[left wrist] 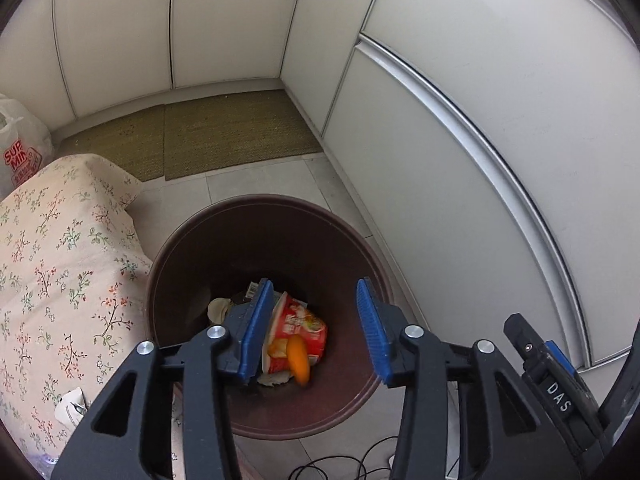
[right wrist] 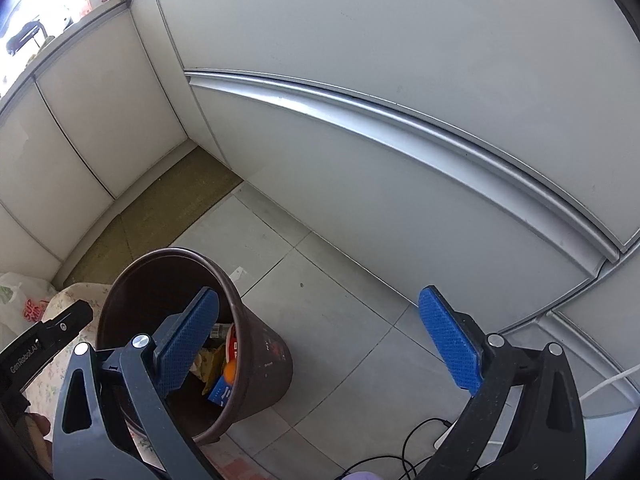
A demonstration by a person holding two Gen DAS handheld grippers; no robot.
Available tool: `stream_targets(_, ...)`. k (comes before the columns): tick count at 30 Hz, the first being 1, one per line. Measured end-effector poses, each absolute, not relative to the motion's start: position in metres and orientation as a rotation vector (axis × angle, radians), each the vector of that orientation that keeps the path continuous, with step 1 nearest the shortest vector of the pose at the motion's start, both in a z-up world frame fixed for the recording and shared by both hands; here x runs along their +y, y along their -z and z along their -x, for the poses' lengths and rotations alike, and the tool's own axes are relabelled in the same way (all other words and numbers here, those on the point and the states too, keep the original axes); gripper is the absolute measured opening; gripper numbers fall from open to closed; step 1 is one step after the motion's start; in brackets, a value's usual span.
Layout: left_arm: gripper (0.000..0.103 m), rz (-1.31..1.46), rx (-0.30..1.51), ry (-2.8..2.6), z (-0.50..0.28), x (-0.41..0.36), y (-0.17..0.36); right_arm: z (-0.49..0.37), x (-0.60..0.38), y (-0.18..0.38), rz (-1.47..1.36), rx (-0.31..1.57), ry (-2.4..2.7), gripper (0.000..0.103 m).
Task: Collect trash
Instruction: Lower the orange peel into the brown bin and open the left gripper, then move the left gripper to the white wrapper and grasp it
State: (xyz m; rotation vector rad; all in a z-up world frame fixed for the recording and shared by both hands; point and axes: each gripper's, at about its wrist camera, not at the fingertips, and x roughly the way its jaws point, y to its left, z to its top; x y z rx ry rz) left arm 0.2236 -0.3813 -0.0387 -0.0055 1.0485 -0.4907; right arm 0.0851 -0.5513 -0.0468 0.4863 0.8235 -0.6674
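Observation:
A dark brown trash bin stands on the tiled floor. It also shows in the right wrist view. Inside lie a red instant-noodle cup, crumpled paper and other wrappers. A blurred orange piece is in the air inside the bin, below my left gripper. The left gripper is open and empty, right above the bin's mouth. My right gripper is open and empty, over the bin's right rim and the floor beside it.
A floral cloth-covered surface is left of the bin, with a white wrapper on it. A white plastic bag sits behind it. White cabinets run along the right. Woven mats lie beyond. Black cables lie on the floor.

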Motion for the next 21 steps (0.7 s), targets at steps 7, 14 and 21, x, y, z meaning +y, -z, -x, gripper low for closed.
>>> stream_targets(7,0.067,0.003,1.061,0.441,-0.216,-0.354,0.044,-0.089,-0.535,0.045,-0.464,0.832,0.628,0.096)
stream_targets(14,0.072,-0.007,1.092,0.377,-0.211,-0.303,0.054,-0.095,-0.509,0.039,-0.404,0.840,0.584,0.096)
stream_targets(21,0.072,0.044,1.141,0.290,-0.209,-0.241,0.069,-0.111,-0.461,0.036,-0.271,0.871,0.512,0.096)
